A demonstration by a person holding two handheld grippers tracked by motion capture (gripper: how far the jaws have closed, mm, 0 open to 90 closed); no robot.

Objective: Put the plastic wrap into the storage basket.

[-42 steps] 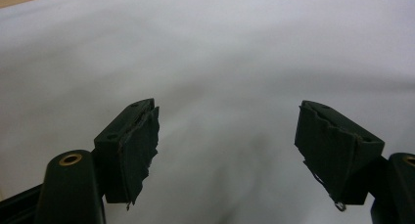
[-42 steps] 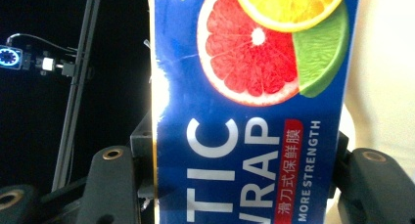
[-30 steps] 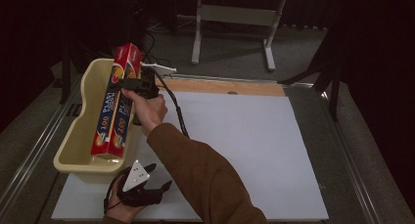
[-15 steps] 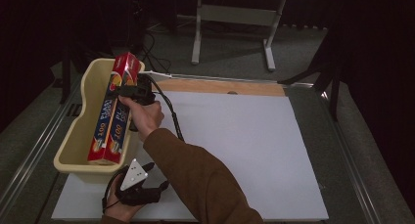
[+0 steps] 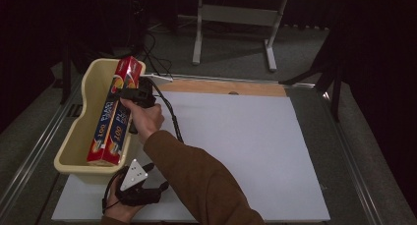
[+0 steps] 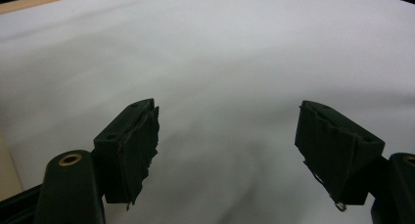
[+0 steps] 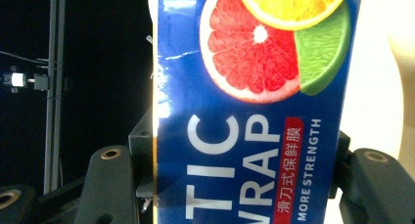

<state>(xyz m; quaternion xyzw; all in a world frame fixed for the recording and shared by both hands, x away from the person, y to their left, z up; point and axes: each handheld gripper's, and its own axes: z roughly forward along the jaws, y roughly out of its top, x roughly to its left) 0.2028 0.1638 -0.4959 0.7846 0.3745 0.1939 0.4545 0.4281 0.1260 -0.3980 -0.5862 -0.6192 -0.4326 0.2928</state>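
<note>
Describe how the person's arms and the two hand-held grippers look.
The right hand-held gripper is black, with a black cable trailing from it. The left hand-held gripper is black too and carries a pale grey three-cornered plate with small dark dots. Its jaws end in worn, frayed black pads, with brass-coloured rivets at the base. The right arm wears a brown sleeve.

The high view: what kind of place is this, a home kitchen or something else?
Probably a recording studio or lab bench, not a kitchen: a white sheet covers the table, black curtains hang around it, and a metal stand rests on grey carpet behind.
</note>
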